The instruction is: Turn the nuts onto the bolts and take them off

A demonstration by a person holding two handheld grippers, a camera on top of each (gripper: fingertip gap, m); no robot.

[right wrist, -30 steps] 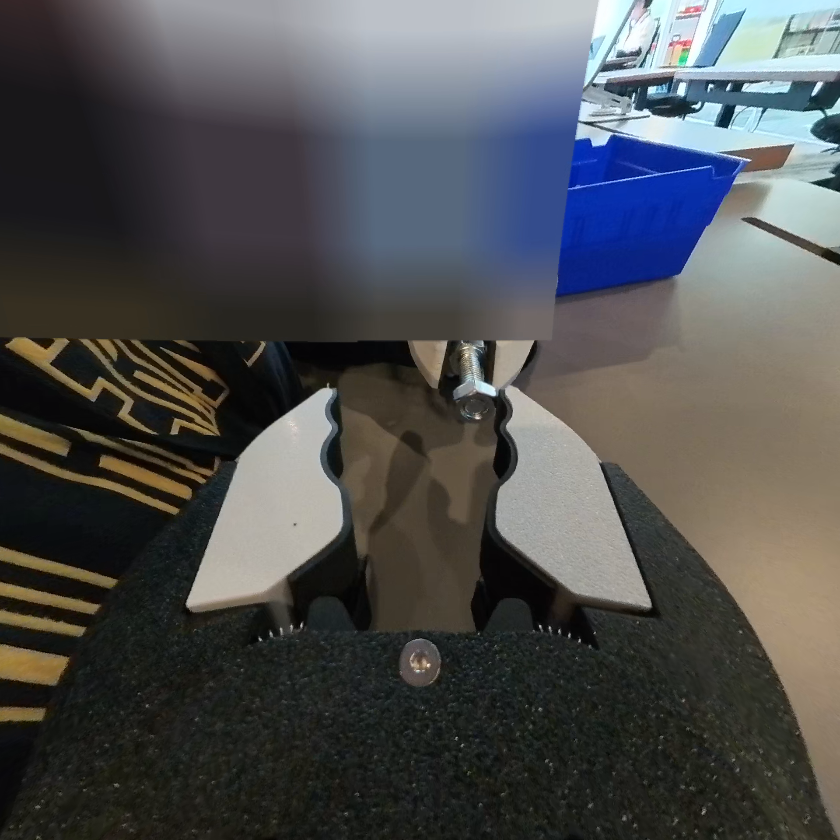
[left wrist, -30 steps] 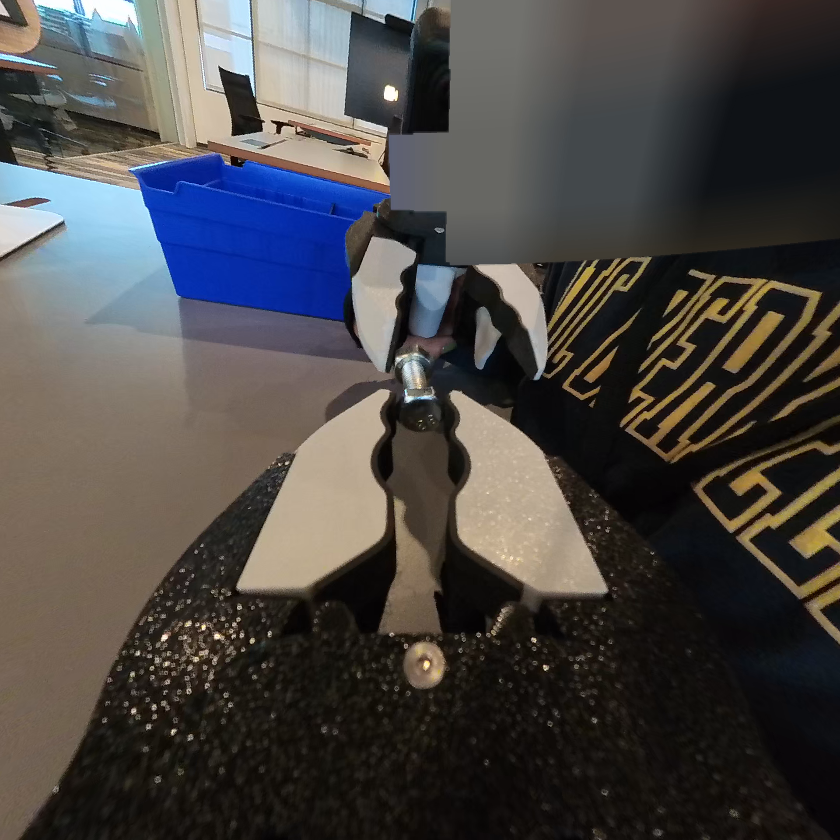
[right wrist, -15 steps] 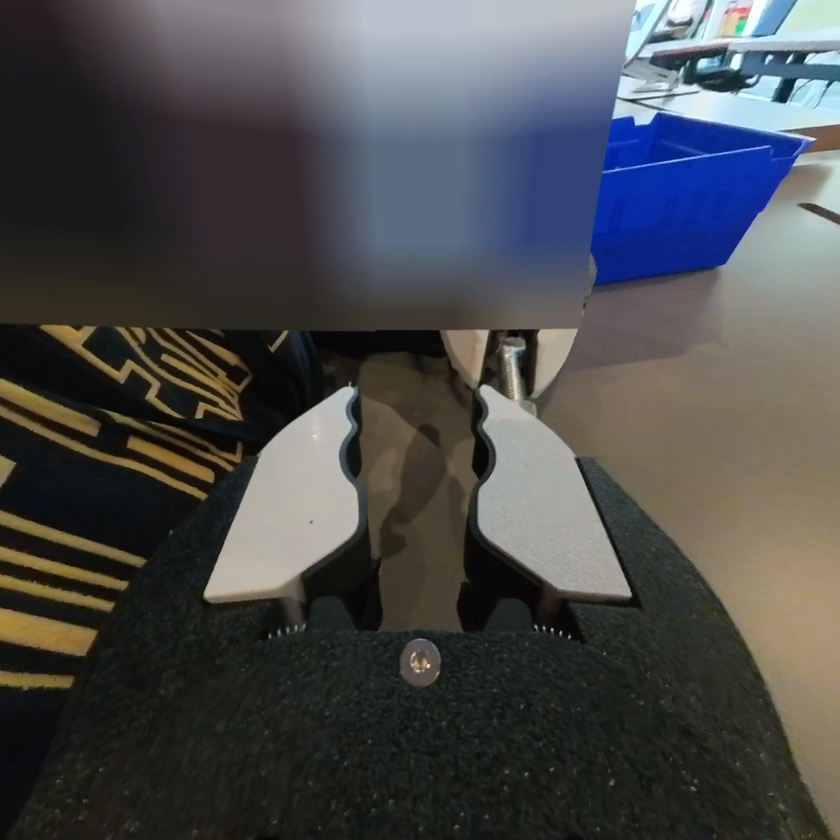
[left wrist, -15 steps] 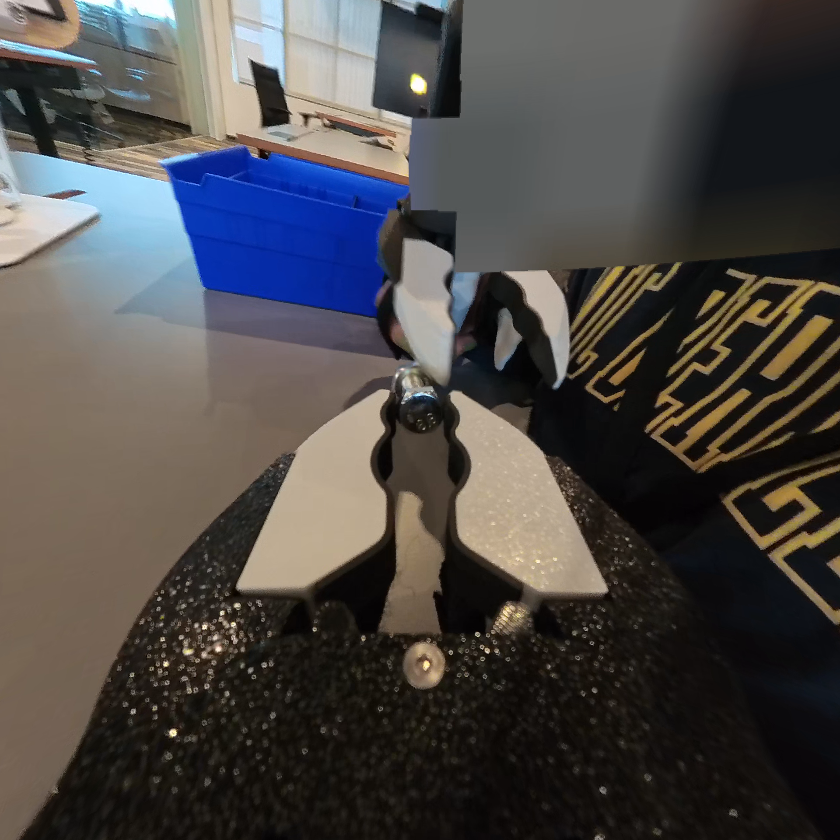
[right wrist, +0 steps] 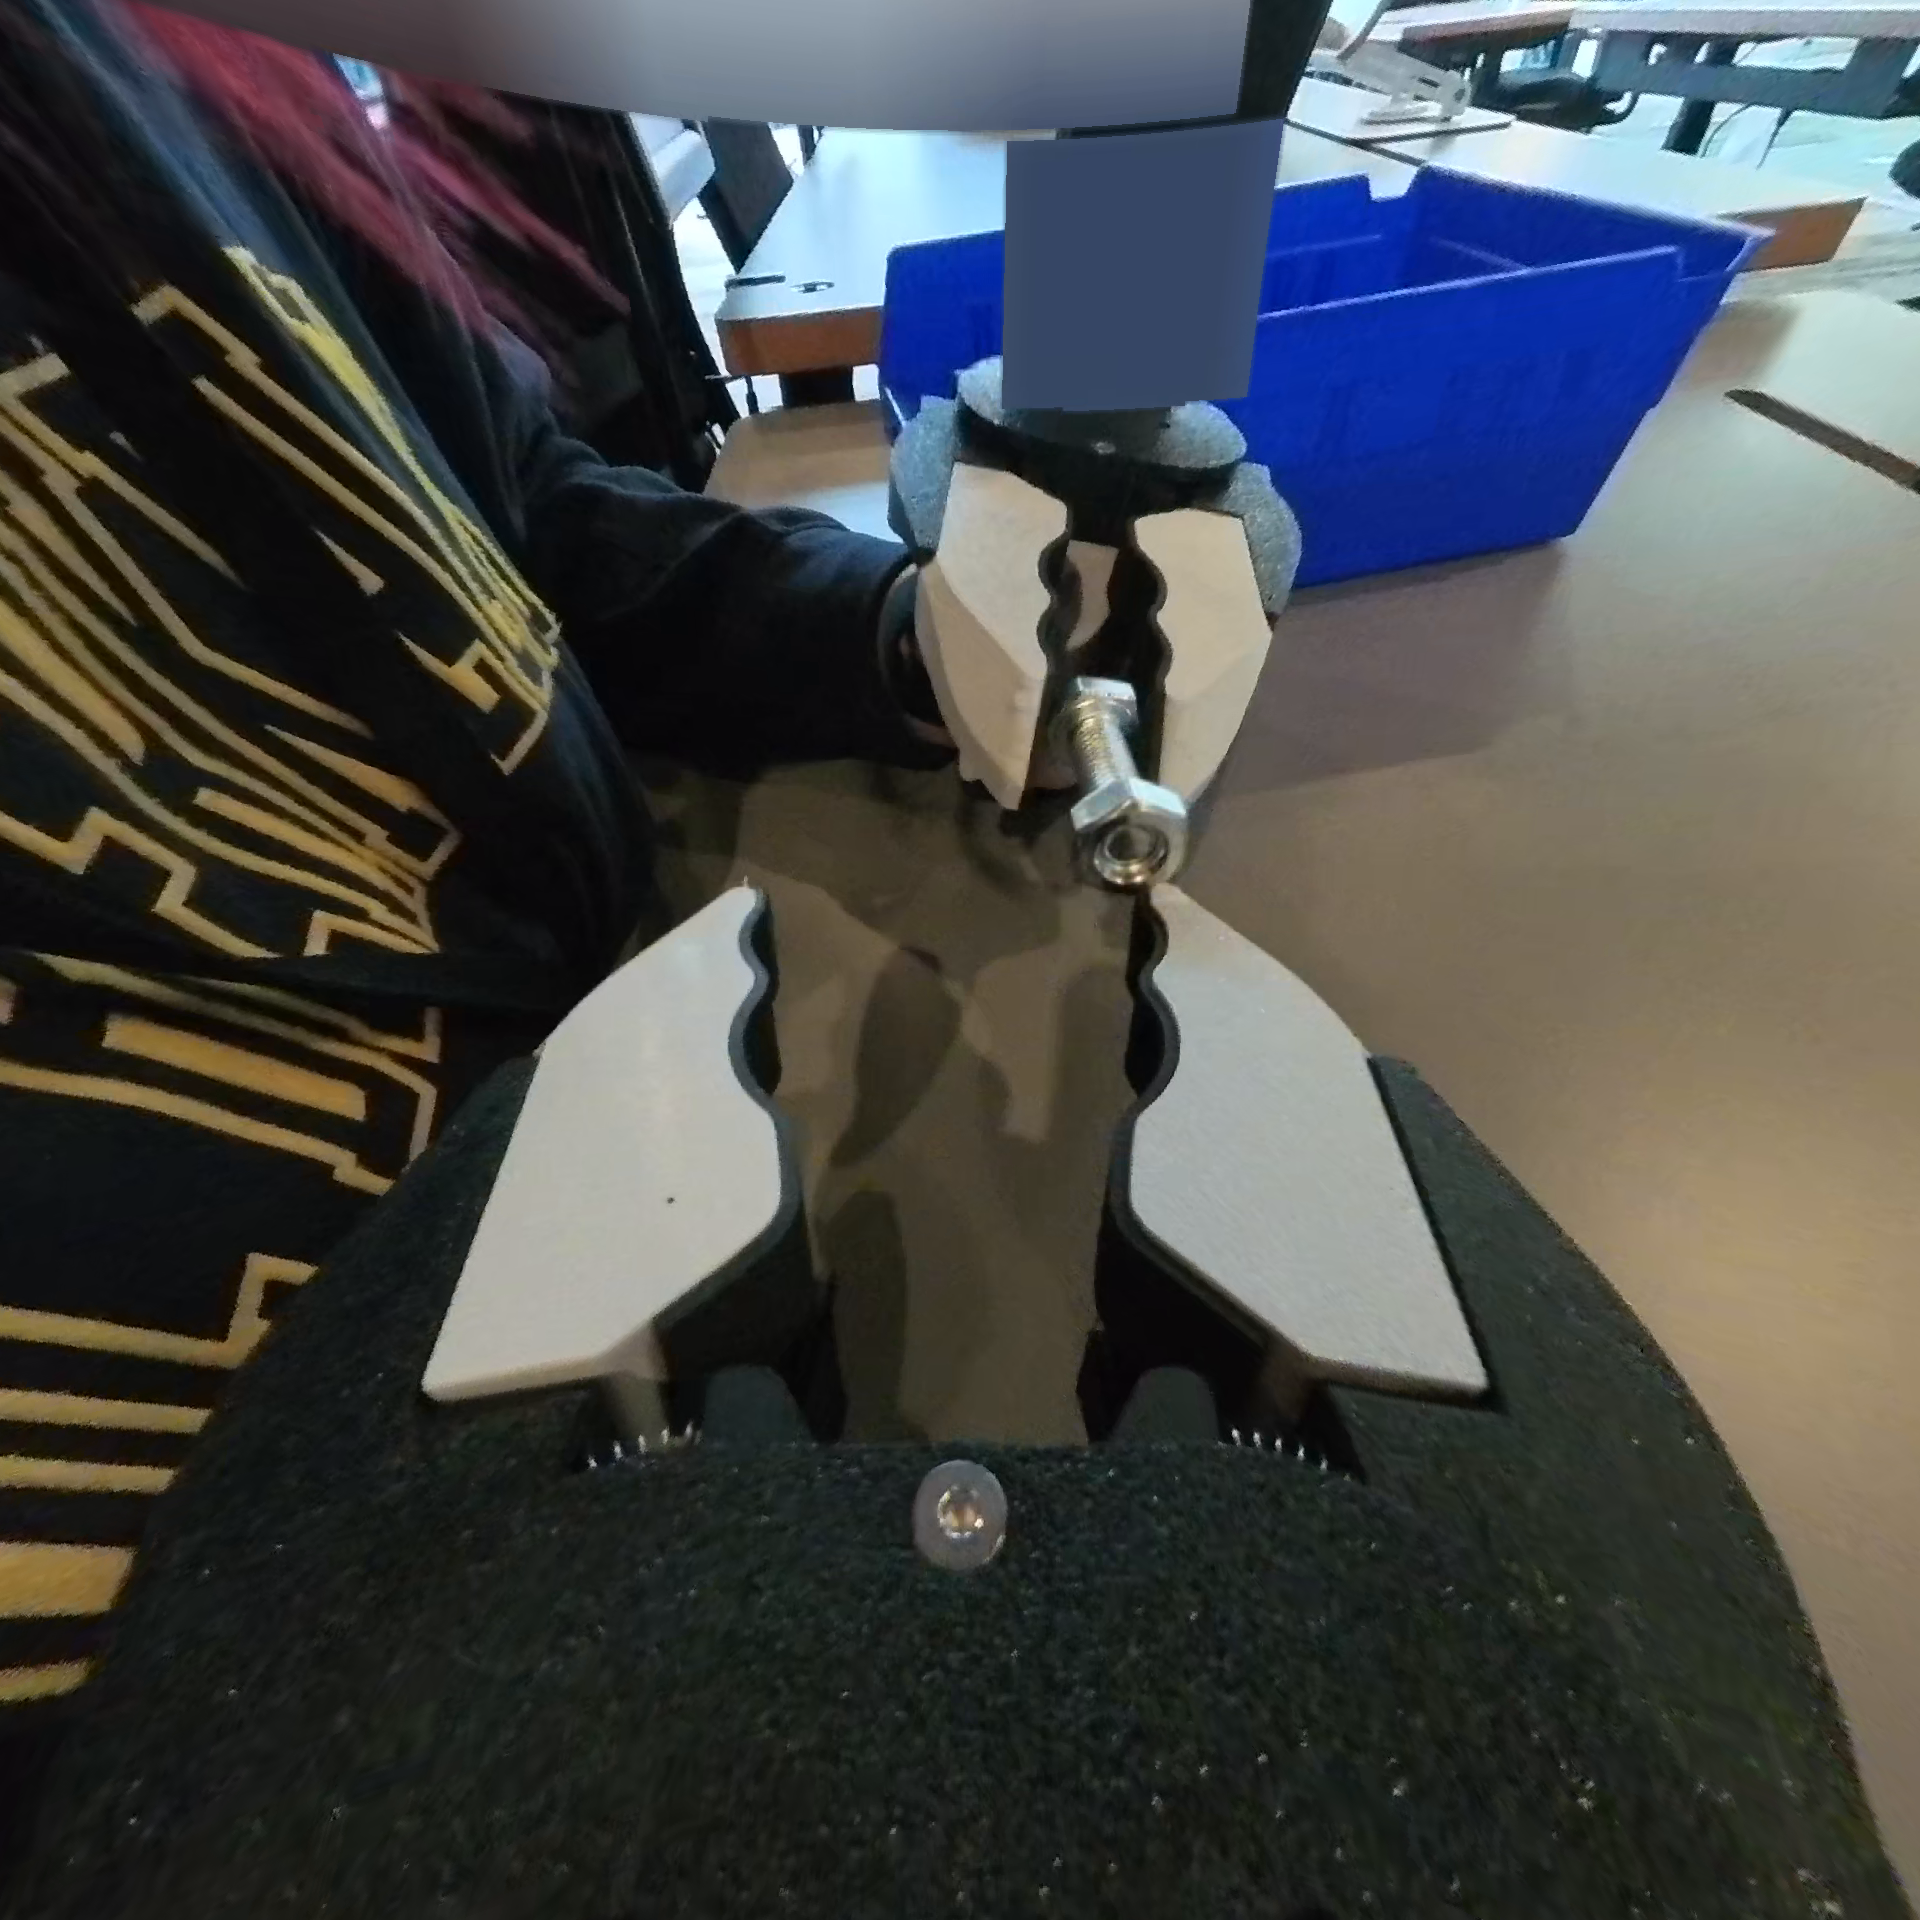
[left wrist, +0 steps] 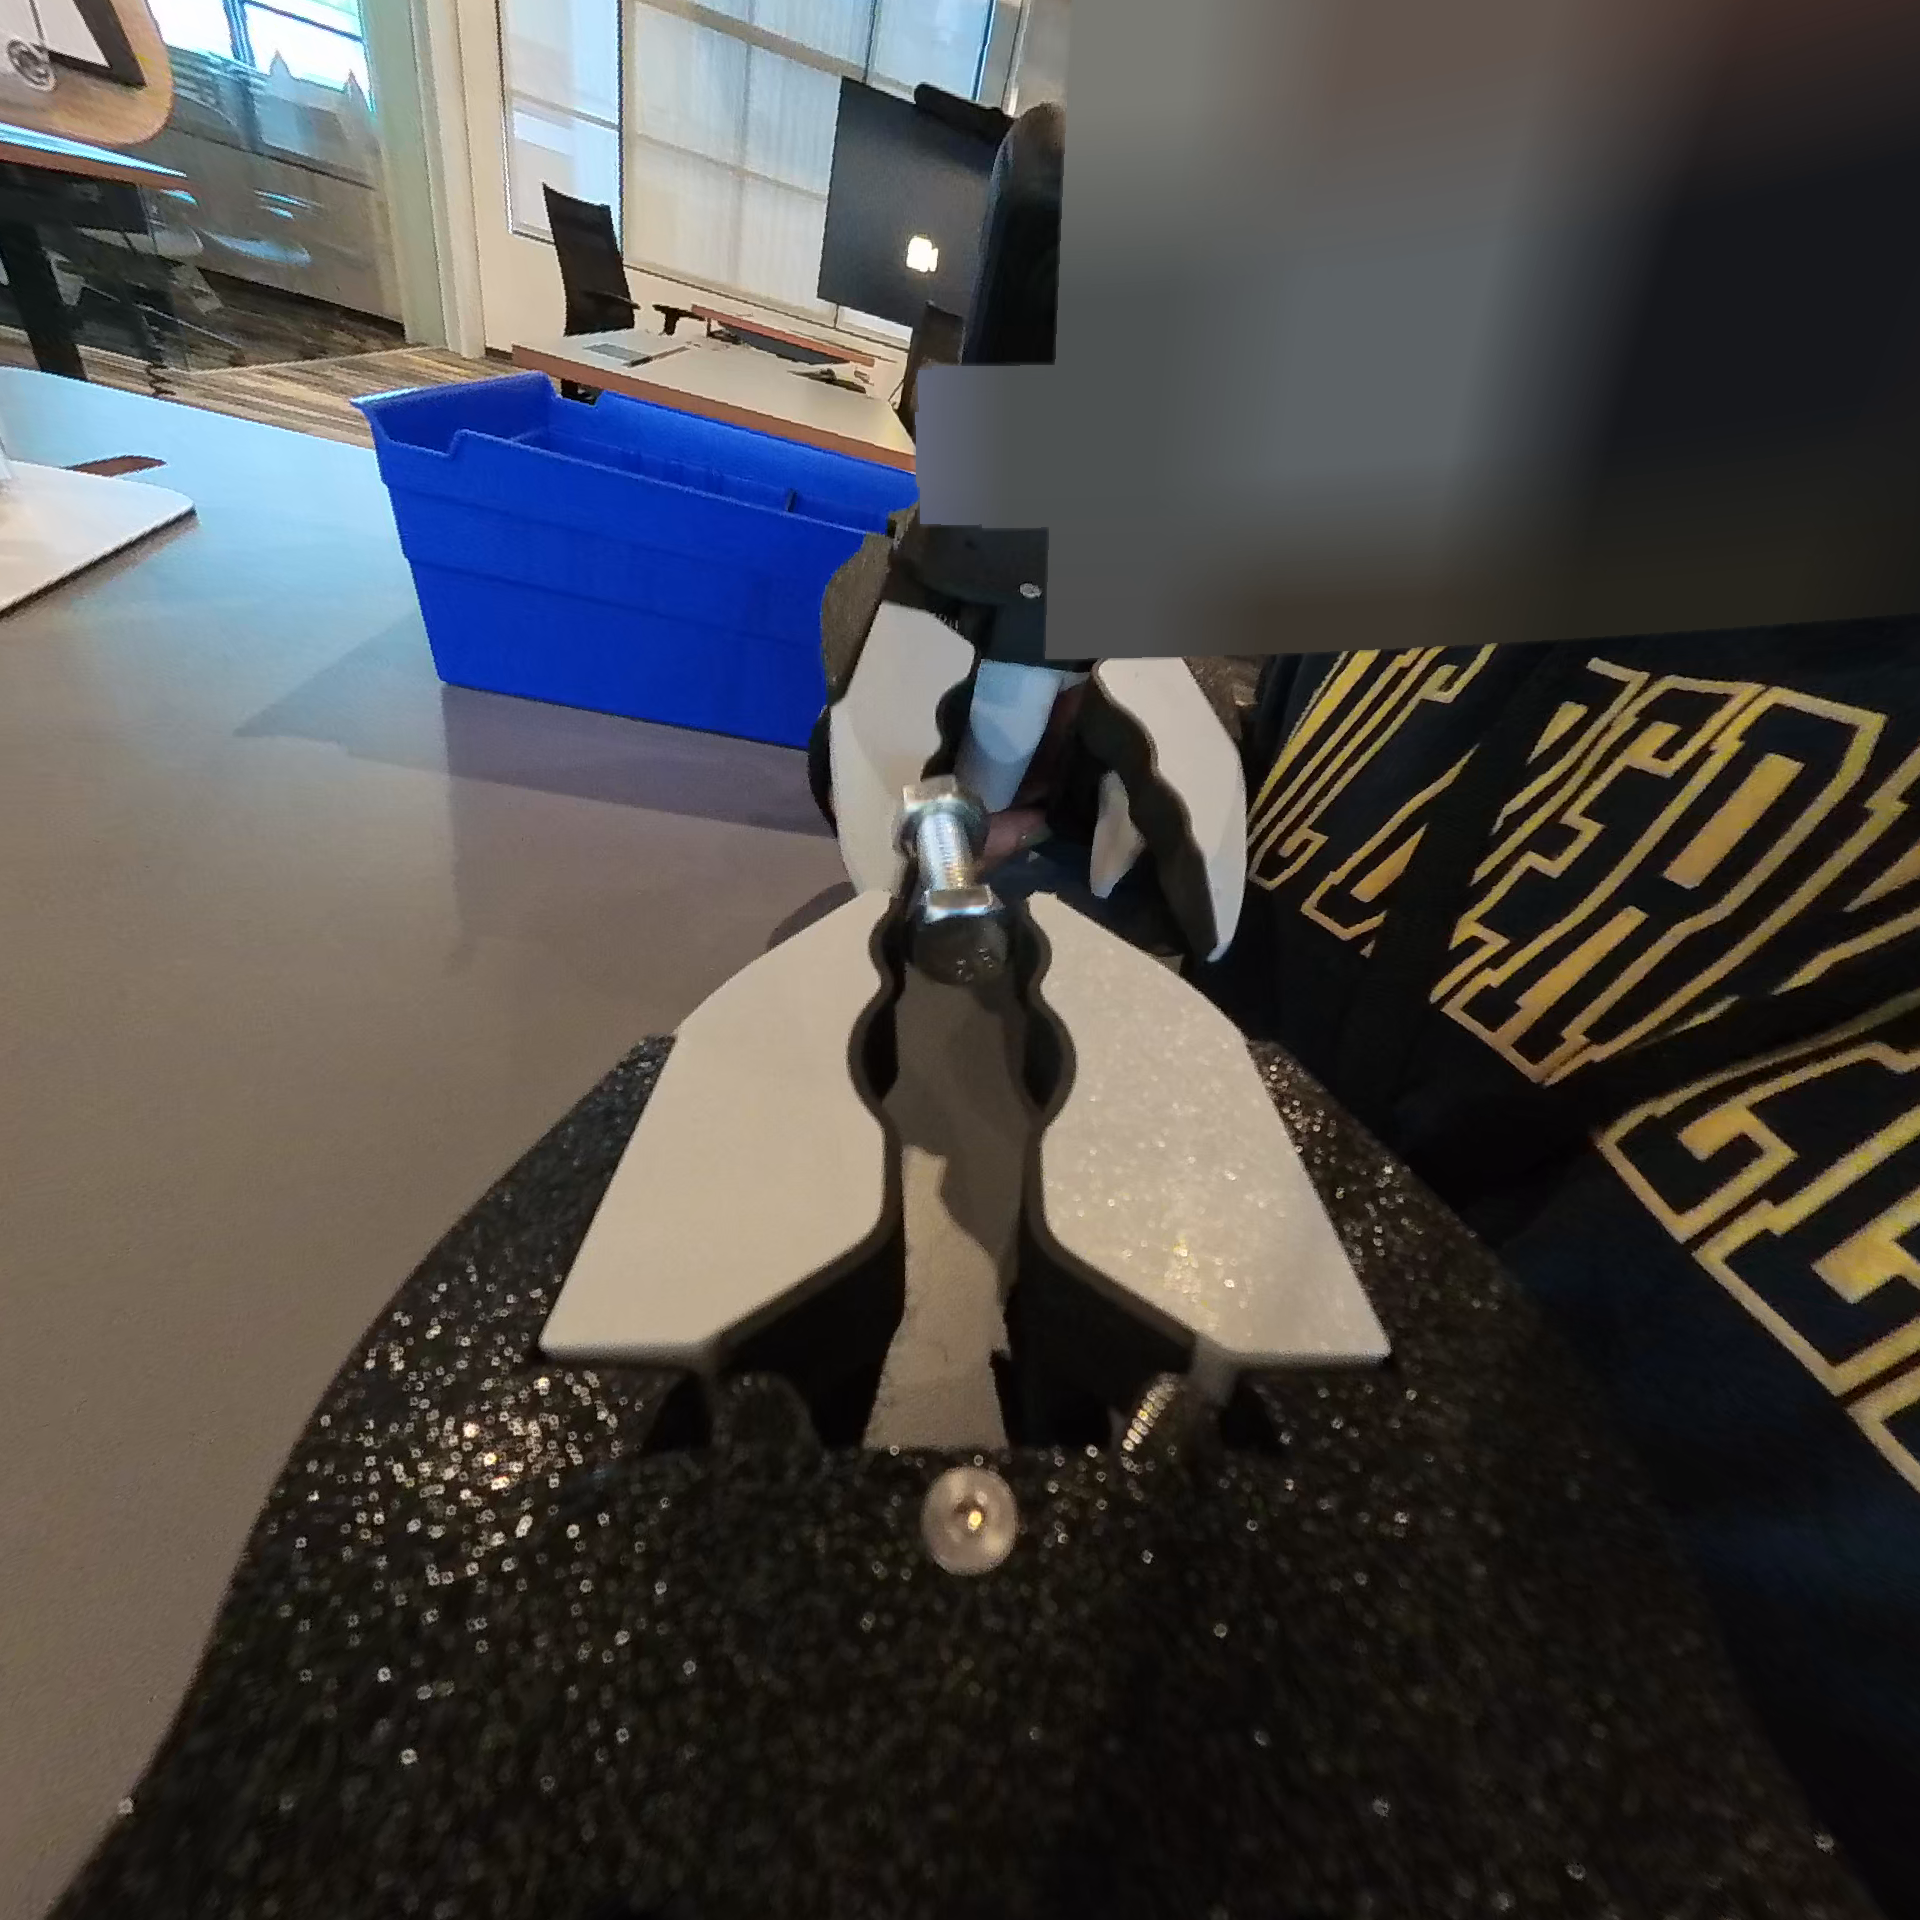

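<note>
My left gripper point(left wrist: 956, 935) is shut on the head of a silver bolt point(left wrist: 943, 862) and holds it above the table. A hex nut point(left wrist: 940, 802) sits at the far end of the thread. In the right wrist view the left gripper point(right wrist: 1091, 779) points at me with the bolt point(right wrist: 1103, 743) and the nut point(right wrist: 1129, 831) sticking out. My right gripper point(right wrist: 951, 914) is open and empty. The nut is just ahead of its right fingertip point(right wrist: 1158, 935), not between the jaws. In the left wrist view the right gripper point(left wrist: 1049, 883) stands open behind the bolt.
A blue plastic bin point(left wrist: 623, 582) stands on the grey table point(left wrist: 312, 935) behind the grippers; it also shows in the right wrist view point(right wrist: 1455, 416). A person in a dark top with yellow pattern point(left wrist: 1558, 935) is close beside. A white flat object point(left wrist: 62, 530) lies far left. Both grippers' tips are close together, under 4 cm apart.
My right gripper has opened wider and drawn back from the bolt. Its finger no longer covers the bolt, so thread and nut show. My left gripper still holds the bolt head.
</note>
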